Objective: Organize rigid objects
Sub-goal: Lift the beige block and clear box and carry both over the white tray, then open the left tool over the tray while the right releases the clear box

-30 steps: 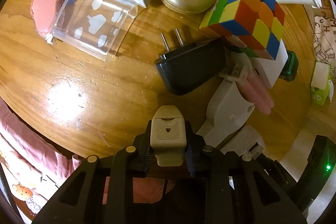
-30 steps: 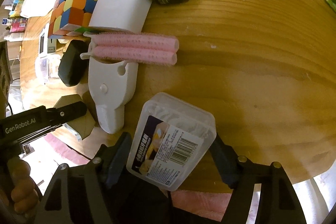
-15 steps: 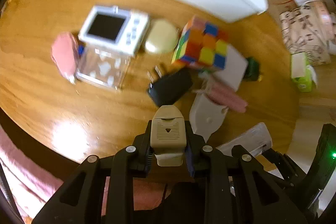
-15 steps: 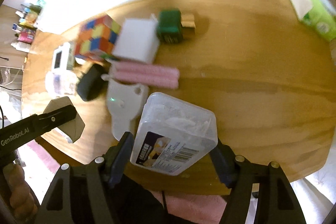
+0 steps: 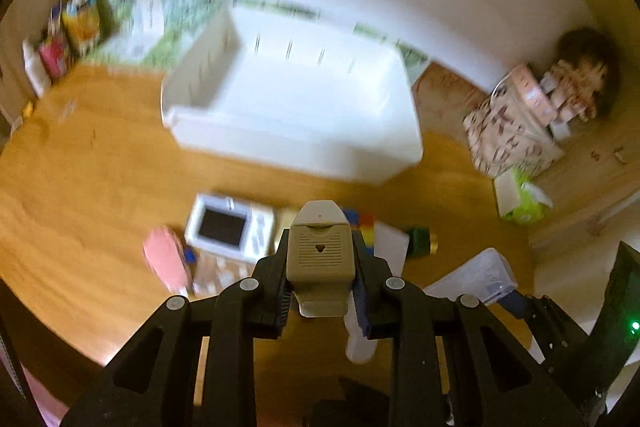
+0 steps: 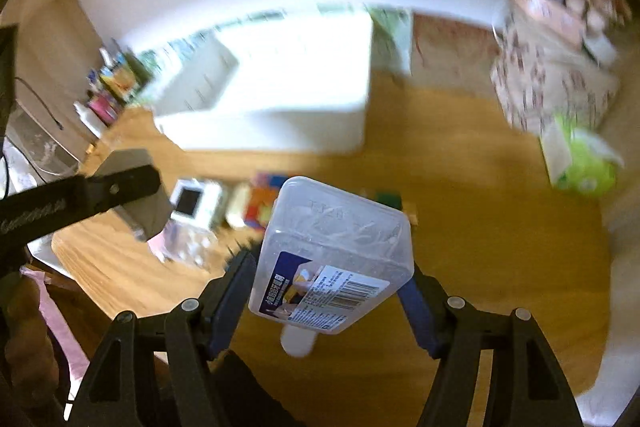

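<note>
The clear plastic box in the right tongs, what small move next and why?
Probably carry the clear plastic box forward over the white bin before releasing: the right tongs grip it above the wooden table, and the bin sits farther back.

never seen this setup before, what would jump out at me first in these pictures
Each gripper holds something up off the wooden table: the right gripper clamps a clear plastic box with a barcode label, the left gripper a beige plug-like device. Behind them, a big white bin stands at the table's far side.
</note>
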{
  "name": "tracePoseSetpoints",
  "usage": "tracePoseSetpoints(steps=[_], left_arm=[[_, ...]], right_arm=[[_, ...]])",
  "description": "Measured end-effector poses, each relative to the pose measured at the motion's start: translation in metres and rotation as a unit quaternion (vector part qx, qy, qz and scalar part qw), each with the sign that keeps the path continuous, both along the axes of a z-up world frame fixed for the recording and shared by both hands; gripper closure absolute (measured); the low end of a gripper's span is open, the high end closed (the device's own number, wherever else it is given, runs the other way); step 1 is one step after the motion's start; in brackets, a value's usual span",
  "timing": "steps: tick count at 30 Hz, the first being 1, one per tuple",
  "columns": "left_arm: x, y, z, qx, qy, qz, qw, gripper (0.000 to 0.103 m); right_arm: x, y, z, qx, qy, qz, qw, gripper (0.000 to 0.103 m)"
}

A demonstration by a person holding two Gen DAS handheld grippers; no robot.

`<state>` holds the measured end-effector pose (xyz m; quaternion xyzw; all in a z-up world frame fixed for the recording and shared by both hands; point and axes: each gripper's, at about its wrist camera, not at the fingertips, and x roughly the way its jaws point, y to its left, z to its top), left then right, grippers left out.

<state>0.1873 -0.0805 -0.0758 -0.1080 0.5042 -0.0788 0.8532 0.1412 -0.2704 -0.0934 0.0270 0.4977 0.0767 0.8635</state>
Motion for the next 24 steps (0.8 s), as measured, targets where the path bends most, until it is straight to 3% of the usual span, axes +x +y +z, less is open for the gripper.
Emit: tracePoseSetpoints(steps=[7,13,24], left_arm=[[0.021,0.023,0.028,0.011,-0.074,-0.014,0.9971,0.076],[0.053,0.042,0.032,0.014,-0.076,-0.017,0.9969,0.076],[0.119,0.066,0.020,0.016,-0.094,-0.022,0.9952,0.076]], right_arm=[[0.017,0.025,0.026,-0.005,-0.097,-0.007,0.995,0.033],[0.040,0.038,0.044,-0.015,-0.159,-0.021,0.987,0.033],[0.111,0.058,0.039,-0.035,-0.210,-0.044,0.976,0.035]])
